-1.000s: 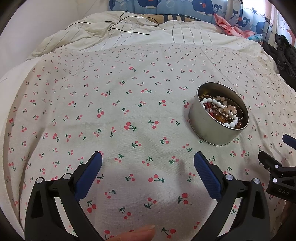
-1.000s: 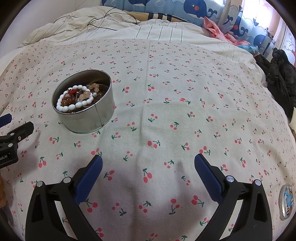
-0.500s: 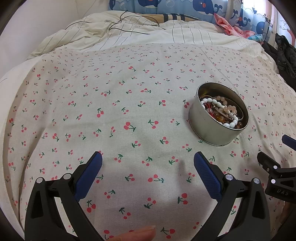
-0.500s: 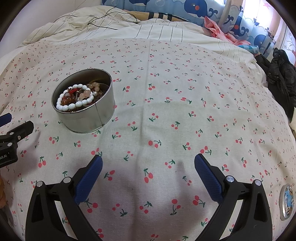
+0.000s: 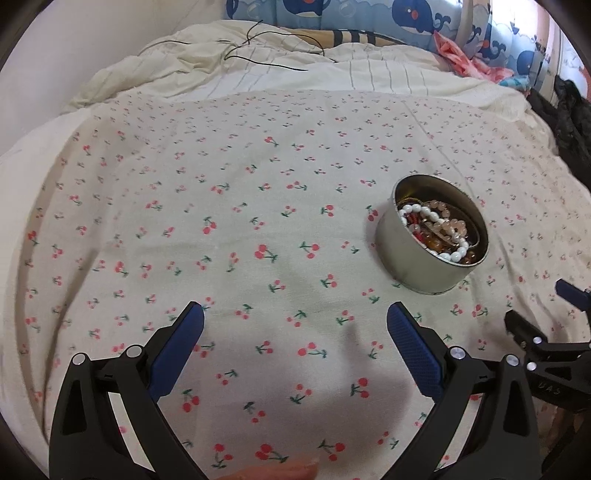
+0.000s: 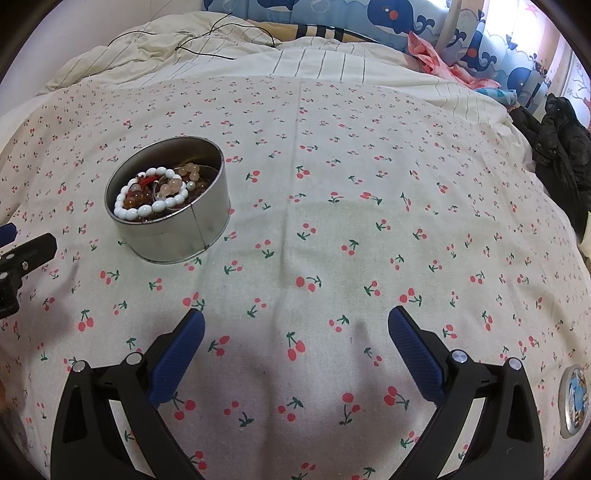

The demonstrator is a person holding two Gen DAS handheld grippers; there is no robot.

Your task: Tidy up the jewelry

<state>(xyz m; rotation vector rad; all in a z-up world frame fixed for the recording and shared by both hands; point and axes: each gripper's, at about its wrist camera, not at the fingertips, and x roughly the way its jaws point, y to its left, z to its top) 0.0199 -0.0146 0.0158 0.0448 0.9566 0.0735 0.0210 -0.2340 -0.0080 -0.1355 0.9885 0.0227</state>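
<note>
A round silver tin [image 5: 417,258] [image 6: 184,236] stands on the cherry-print bedspread, holding several bead bracelets: a white bead bracelet [image 6: 147,206] lies on top of pink and amber ones [image 5: 447,225]. My left gripper [image 5: 295,321] is open over bare cloth, left of and nearer than the tin. My right gripper [image 6: 295,325] is open too, right of and nearer than the tin. Nothing sits between either pair of blue pads. Each gripper's tip shows at the edge of the other's view.
The tin's round lid [image 6: 574,400] lies on the cloth at the far right. A striped duvet with a black cable [image 5: 266,59] lies behind. Whale-print pillows [image 6: 332,14] line the back. Dark clothing [image 6: 561,147] is piled at the right bed edge. A fingertip [image 5: 280,472] shows at the bottom.
Both views have shifted very slightly; the tin sits a touch lower in the right wrist view. Both grippers stay open and nothing has been picked up.
</note>
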